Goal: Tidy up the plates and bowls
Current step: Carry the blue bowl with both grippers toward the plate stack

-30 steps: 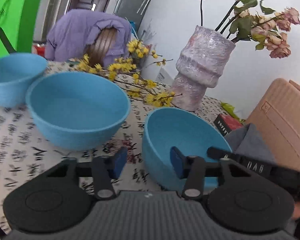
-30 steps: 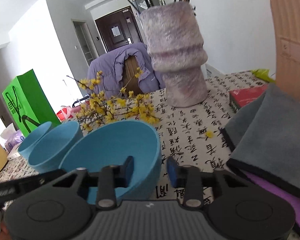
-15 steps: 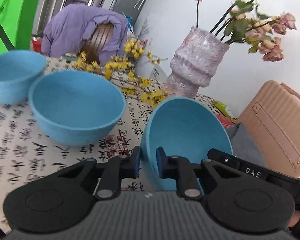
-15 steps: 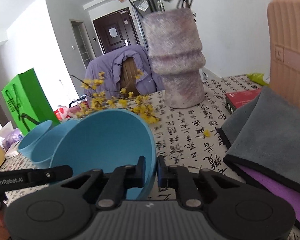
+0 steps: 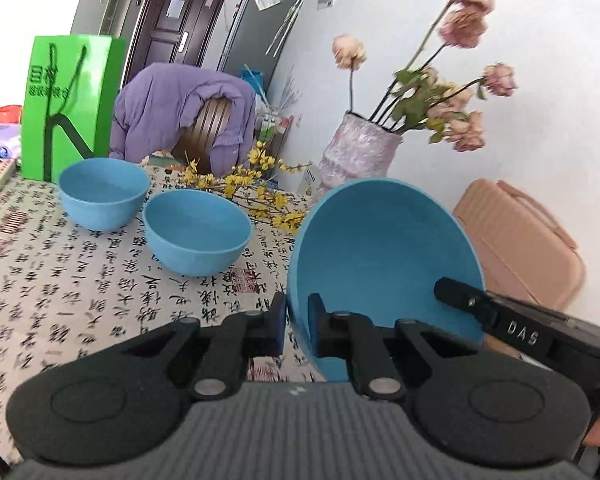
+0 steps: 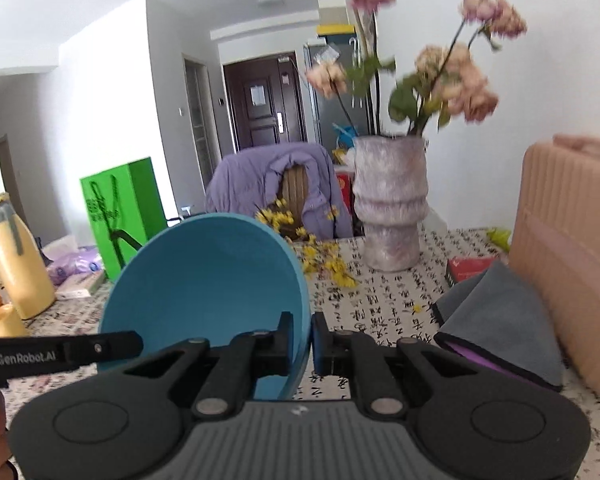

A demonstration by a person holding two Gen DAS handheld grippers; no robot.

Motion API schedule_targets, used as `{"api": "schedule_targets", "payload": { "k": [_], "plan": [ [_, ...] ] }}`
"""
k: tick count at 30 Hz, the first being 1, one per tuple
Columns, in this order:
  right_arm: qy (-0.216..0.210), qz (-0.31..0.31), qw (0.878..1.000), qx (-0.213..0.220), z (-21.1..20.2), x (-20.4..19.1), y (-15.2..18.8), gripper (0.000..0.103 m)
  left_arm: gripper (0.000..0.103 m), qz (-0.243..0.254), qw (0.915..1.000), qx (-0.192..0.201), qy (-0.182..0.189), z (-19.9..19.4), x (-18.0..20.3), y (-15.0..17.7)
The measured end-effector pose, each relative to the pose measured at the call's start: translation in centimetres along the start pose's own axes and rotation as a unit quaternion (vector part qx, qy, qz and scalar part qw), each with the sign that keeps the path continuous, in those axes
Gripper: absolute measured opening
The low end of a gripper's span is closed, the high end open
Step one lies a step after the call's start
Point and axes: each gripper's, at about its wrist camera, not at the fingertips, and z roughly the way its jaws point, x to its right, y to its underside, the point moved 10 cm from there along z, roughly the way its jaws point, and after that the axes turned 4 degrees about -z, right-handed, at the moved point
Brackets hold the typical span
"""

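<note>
From the left wrist camera, the left claw [image 5: 297, 326] is closed almost fully on the rim of a large round blue bowl [image 5: 384, 256]; one blue pad is outside the wall and the other pad is inside. The bowl is tilted with its opening toward the camera and is held above the worktop with the calligraphy-printed cloth [image 5: 80, 296]. The black tip of the right claw [image 5: 456, 294] touches the same bowl at its right edge. To the left of the held bowl a second blue bowl [image 5: 198, 232] stands upright on the cloth, and farther left a third blue bowl [image 5: 104, 192] stands upright too, a little apart from the second. Behind the held bowl is a tall pale textured vase with dried pink roses [image 5: 358, 156]. Yellow flower twigs [image 5: 256, 188] lie on the cloth between the vase and the second bowl. A bright green paper bag [image 5: 70, 104] stands behind the third bowl.

From the right wrist camera, the right claw [image 6: 301, 342] is nearly closed, pinching the right rim of the tilted bowl [image 6: 208, 280] between its two pads. The left claw [image 6: 132, 344] shows as a black bar touching the bowl's left edge. The vase [image 6: 390, 208] stands behind and to the right of the bowl. To the right of the bowl a folded grey cloth [image 6: 500, 320] lies on the worktop [image 6: 380, 308], against a beige ribbed case [image 6: 568, 240]. A yellow bottle [image 6: 16, 256] stands far left of the bowl.
</note>
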Motion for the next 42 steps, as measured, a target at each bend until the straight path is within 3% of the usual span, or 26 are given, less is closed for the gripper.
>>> {"api": "schedule_targets", "payload": {
  "k": [11, 19, 25, 33, 42],
  "plan": [
    [0.002, -0.006, 1.0, 0.015, -9.6, -7.1, 3.2, 0.009, 0.011, -0.006, 0.9996, 0.021, 0.017, -11.4, -2.3, 4.5],
    [-0.008, -0.016, 1.0, 0.021, -13.6, -14.3, 8.0, 0.009, 0.011, -0.028, 0.9996, 0.007, 0.001, -17.4, -7.8, 9.2],
    [-0.031, -0.011, 0.999, 0.002, -14.2, -19.3, 11.4, 0.01, 0.011, -0.064, 0.9977, 0.017, -0.014, -20.9, -12.7, 11.2],
    [-0.057, -0.017, 0.998, -0.031, -11.6, -24.7, 14.1, 0.01, 0.011, -0.089, 0.9949, 0.011, -0.044, -22.1, -18.6, 12.1],
    [-0.042, -0.003, 0.996, -0.079, -7.8, -24.4, 16.2, 0.01, 0.011, -0.106, 0.9931, -0.027, -0.041, -18.3, -20.9, 13.4]
  ]
}}
